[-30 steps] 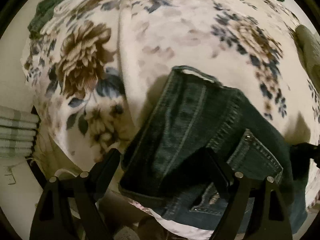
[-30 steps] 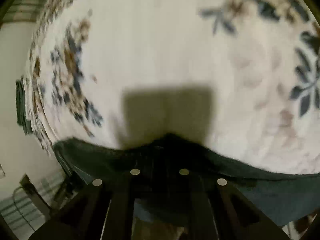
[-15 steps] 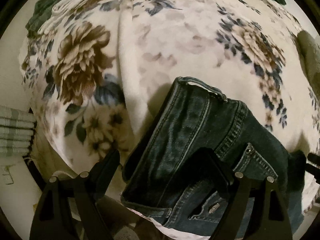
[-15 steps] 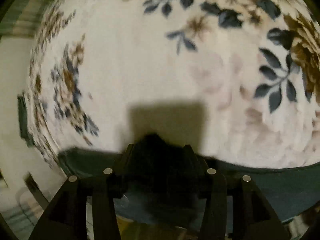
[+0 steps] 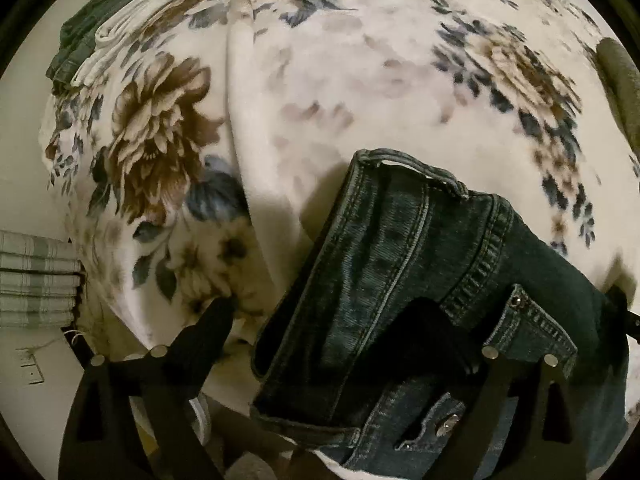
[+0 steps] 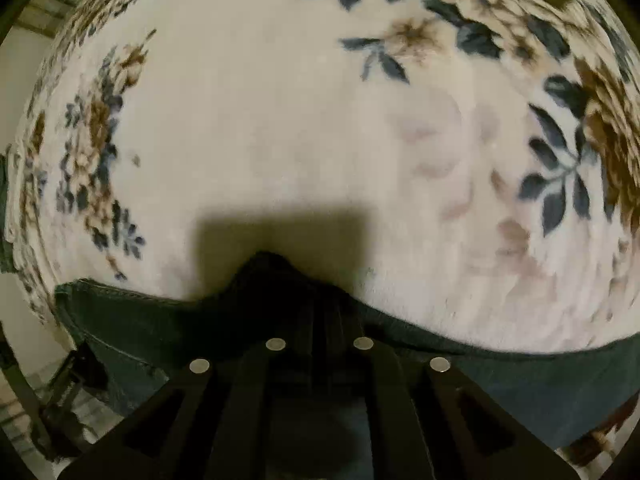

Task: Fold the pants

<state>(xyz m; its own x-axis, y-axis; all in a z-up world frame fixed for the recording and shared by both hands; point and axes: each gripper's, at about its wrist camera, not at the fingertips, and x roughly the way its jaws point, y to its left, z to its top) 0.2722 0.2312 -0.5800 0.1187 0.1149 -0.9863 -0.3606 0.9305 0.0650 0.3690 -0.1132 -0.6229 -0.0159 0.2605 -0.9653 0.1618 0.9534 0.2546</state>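
Observation:
Dark blue jeans (image 5: 400, 280) lie folded on a cream floral blanket (image 5: 340, 80), waistband and rear pocket toward me. My left gripper (image 5: 328, 320) is open; one finger (image 5: 208, 328) sits over the blanket left of the jeans, the other (image 5: 432, 332) over the denim near the pocket. In the right wrist view the right gripper (image 6: 320, 292) is shut on the dark edge of the jeans (image 6: 140, 320), pinching a raised peak of cloth just above the blanket (image 6: 300, 140).
The blanket's left edge drops off beside folded striped cloth (image 5: 36, 276). Green fabric (image 5: 88, 40) lies under the blanket's far left corner. A grey-green item (image 5: 620, 80) rests at the right.
The right gripper opened half a second ago and has closed again on the jeans' edge. The left gripper stayed open and drew slightly closer to the jeans.

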